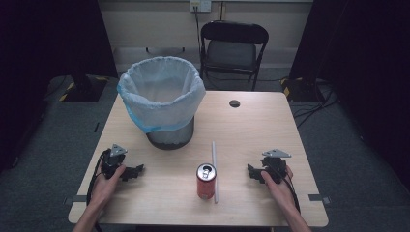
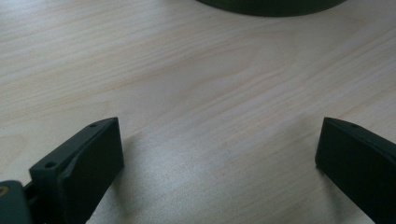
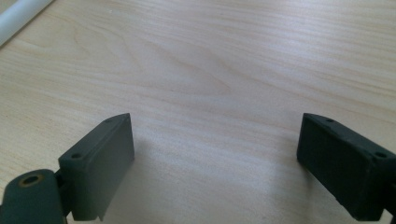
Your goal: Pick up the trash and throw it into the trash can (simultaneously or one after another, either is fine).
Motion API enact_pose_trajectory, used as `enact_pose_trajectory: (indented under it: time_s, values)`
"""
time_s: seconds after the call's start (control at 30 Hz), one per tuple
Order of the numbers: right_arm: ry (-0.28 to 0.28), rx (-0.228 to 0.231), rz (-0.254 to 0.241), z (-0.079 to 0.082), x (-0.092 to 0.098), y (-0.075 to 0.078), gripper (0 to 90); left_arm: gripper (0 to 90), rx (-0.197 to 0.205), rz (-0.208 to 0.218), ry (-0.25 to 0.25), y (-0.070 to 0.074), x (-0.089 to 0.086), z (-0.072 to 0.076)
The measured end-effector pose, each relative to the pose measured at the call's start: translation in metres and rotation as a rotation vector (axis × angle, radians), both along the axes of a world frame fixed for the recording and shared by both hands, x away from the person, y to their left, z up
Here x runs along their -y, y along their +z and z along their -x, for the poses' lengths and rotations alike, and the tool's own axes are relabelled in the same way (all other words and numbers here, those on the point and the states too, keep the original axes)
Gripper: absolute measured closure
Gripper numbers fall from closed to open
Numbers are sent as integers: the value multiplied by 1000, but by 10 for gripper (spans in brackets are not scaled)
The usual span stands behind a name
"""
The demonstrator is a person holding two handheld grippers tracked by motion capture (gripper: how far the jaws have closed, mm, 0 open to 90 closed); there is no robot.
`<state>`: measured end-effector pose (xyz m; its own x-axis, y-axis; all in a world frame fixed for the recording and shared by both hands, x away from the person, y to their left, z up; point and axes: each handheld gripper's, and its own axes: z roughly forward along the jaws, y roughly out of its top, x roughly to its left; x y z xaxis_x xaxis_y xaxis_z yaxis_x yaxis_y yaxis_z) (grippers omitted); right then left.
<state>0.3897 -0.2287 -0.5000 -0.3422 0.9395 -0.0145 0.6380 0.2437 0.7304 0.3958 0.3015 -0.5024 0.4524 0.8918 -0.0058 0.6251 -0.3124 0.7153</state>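
The left tongs (image 1: pixel 138 170) rest on the light wood-grain tabletop (image 1: pixel 261 121), held in the person's left hand (image 1: pixel 107 182). In the left gripper view the left tongs (image 2: pixel 219 154) have both black jaws spread wide with bare tabletop between them; nothing is gripped.

The right tongs (image 1: pixel 250 170) rest on the same tabletop, held in the person's right hand (image 1: pixel 276 183). In the right gripper view the right tongs (image 3: pixel 215 154) likewise stand wide open, and only bare wood lies between the jaws.

The two tongs point toward each other. Between them stands the red aluminium drink can (image 1: pixel 206 181), upright, with its silver top and opening facing up. The can is nearer the right tongs than the left, and touches neither.

The white plastic straw (image 1: pixel 214 171) lies flat just beside the can, on the side toward the right tongs, running away from the person. Its end appears at the upper left corner of the right gripper view (image 3: pixel 18 16).

Beyond the left tongs, farther from the person, stands the dark round waste bin (image 1: pixel 169 137) lined with a pale blue plastic bag (image 1: pixel 162 94). The bin's dark base shows at the top edge of the left gripper view (image 2: pixel 271 5).
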Motion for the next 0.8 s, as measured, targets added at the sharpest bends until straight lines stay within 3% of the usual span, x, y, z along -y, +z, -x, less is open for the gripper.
enact_pose_trajectory:
  time_s: [0.47,0.57,0.63,0.7,0.77,0.8]
  values:
    - [1,-1,0,0,0,0,104,47,15,-1,-21,1,-1,2]
    - [2,0,0,0,0,0,104,177,27,-5,-36,5,2,6]
    - [1,0,0,0,0,0,104,164,31,-8,-42,6,3,6]
    - [1,-2,0,0,0,0,104,172,38,41,-77,12,5,10]
    - [24,0,3,-1,2,0,103,167,52,30,-105,16,10,14]
    - [29,-1,2,-2,2,0,102,164,52,48,-121,17,13,17]
